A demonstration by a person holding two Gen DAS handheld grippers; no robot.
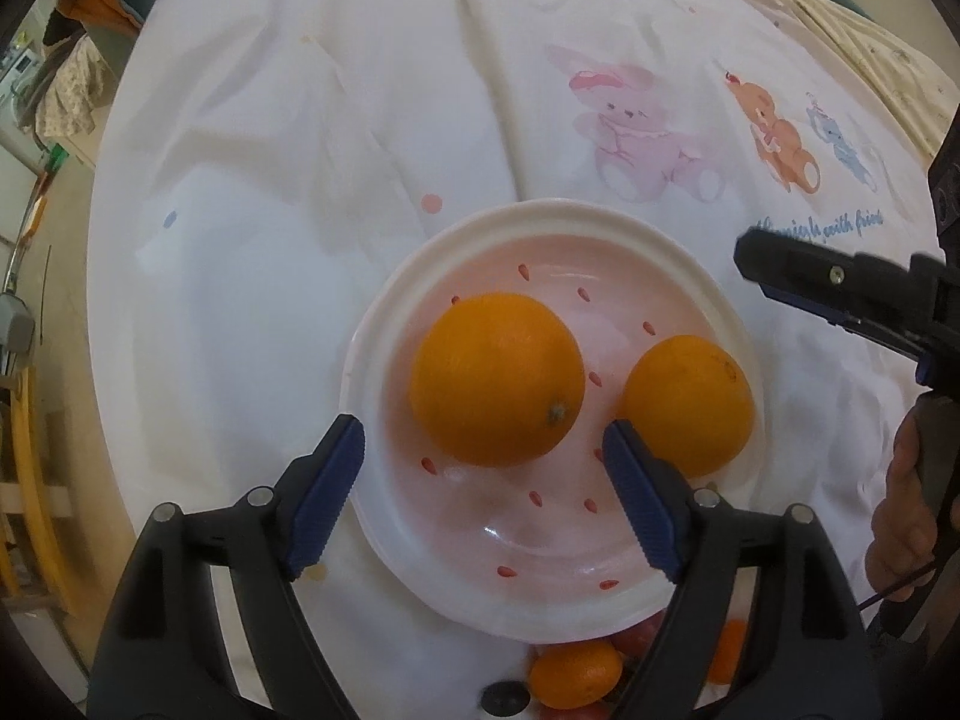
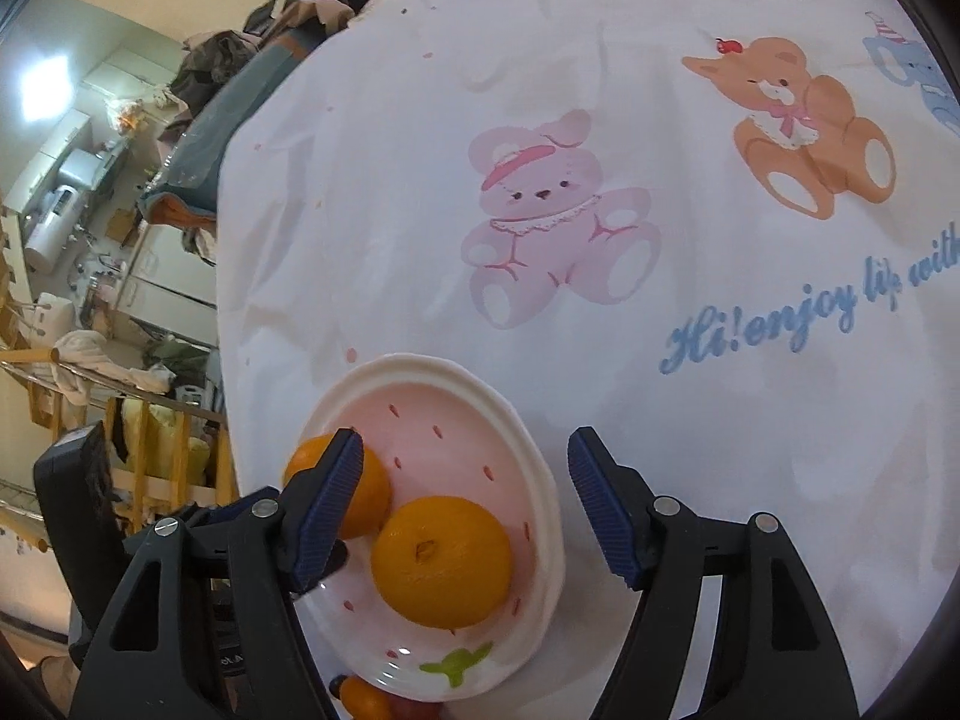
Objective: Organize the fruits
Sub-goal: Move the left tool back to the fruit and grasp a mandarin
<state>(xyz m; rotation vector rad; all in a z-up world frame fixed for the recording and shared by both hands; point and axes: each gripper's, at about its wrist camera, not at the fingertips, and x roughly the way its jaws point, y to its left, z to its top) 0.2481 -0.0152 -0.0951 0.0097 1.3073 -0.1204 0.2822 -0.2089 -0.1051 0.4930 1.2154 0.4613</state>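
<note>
The left gripper (image 1: 483, 441) points steeply down over the plate (image 1: 384, 324), its blue-padded jaws standing well apart with nothing pressed between them. The larger orange (image 1: 497, 378) sits just beyond the gap, free of both pads, stem scar turned toward the camera. Beside it to the right lies the smaller orange (image 1: 690, 402), partly behind the right-hand finger; the two fruits are close but a strip of pink plate shows between them.

The right gripper (image 2: 465, 462) hangs over the plate's right edge, jaws likewise spread and gripping nothing (one finger crosses in front of the farther orange (image 2: 372, 492), the other stands over bare cloth). The nearer orange (image 2: 441, 561) rests in the dish between them, lower in view.

The plate (image 2: 540, 480) is white-rimmed, pink inside with small red seed marks and a green leaf motif. Just past its near rim, more fruit (image 1: 573, 675) lies on the cloth, orange and reddish pieces half hidden by the gripper frames.

Everything rests on a white bedsheet (image 2: 420, 120) printed with a pink bear (image 2: 540, 210), a brown bear (image 2: 804, 126) and blue script. A hand (image 1: 906, 516) holds the right tool's grip.
</note>
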